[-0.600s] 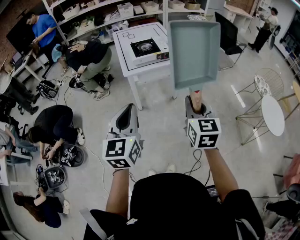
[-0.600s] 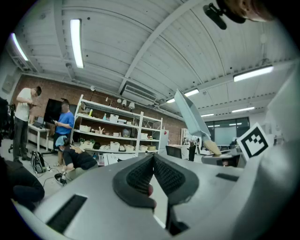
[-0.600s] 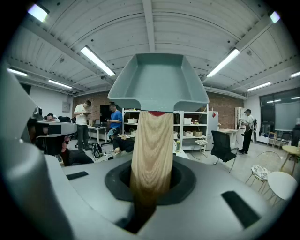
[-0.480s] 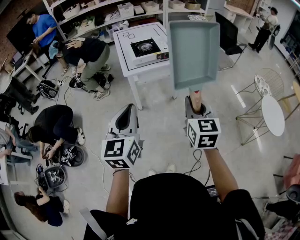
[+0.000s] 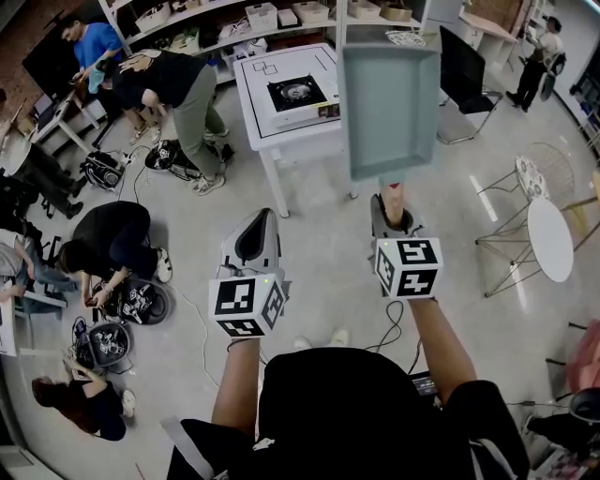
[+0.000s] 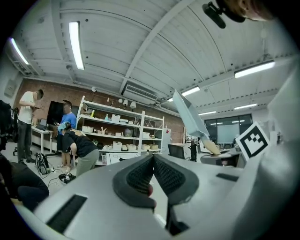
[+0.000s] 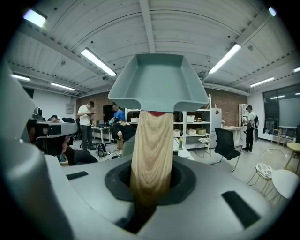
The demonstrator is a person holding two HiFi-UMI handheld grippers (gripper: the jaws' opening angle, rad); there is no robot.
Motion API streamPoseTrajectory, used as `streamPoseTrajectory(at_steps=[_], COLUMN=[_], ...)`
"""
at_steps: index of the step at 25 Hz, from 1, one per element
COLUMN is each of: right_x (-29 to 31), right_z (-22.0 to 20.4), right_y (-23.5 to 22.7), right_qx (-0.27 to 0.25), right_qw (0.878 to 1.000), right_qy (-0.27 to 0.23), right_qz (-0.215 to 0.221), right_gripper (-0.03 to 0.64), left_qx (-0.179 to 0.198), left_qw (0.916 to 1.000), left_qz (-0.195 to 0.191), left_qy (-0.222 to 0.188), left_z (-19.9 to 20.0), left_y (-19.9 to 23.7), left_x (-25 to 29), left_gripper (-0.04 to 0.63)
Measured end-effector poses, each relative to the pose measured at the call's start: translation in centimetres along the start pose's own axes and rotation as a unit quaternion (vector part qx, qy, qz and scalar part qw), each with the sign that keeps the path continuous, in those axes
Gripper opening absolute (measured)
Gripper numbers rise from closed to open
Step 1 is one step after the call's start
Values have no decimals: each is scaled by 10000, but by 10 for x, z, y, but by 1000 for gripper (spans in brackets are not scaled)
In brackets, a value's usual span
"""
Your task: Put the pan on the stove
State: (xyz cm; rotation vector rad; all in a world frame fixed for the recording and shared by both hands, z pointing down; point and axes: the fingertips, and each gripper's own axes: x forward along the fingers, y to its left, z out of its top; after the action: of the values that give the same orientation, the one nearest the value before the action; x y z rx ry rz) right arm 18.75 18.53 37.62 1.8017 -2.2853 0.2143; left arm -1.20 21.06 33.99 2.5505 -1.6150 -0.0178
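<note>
A grey-blue rectangular pan (image 5: 389, 108) hangs in the air above the floor, its wooden handle (image 7: 151, 150) running down between the jaws of my right gripper (image 5: 392, 217), which is shut on it. In the right gripper view the pan (image 7: 159, 82) fills the upper middle above the right gripper (image 7: 150, 180). The black stove (image 5: 293, 94) sits on a white table (image 5: 272, 127) ahead and to the pan's left. My left gripper (image 5: 251, 239) is held beside it at the left, pads together with nothing in them (image 6: 153, 173). The pan (image 6: 190, 117) shows edge-on there.
Several people crouch or bend over gear on the floor at the left (image 5: 112, 248), one standing bent beside the white table (image 5: 178, 84). Shelves (image 5: 262, 19) line the back. A black chair (image 5: 464, 75), a wire chair (image 5: 534, 173) and a round white table (image 5: 551, 239) stand at the right.
The grippers and pan hold almost the same place in the view. The person in black by the white table has straightened up and shifted left.
</note>
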Motion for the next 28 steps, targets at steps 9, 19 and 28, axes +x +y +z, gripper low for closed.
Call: streamPoseTrajectory(at_steps=[9, 19, 28], right_x=[9, 11, 33], right_z=[-15, -18, -18], right_y=[-7, -9, -11], right_qx=[-24, -77, -87], right_qw=[9997, 9991, 9991], right_qy=[29, 146, 198], right_qz=[261, 389, 374], right_gripper=[31, 31, 31], left_qx=[188, 185, 133], left_qw=[9995, 9993, 9995], left_qz=[242, 298, 262], left_qy=[54, 154, 142], left_z=[-16, -23, -25], left_y=[-13, -19, -6], left_x=[-1, 7, 29], left_gripper=[10, 10, 11])
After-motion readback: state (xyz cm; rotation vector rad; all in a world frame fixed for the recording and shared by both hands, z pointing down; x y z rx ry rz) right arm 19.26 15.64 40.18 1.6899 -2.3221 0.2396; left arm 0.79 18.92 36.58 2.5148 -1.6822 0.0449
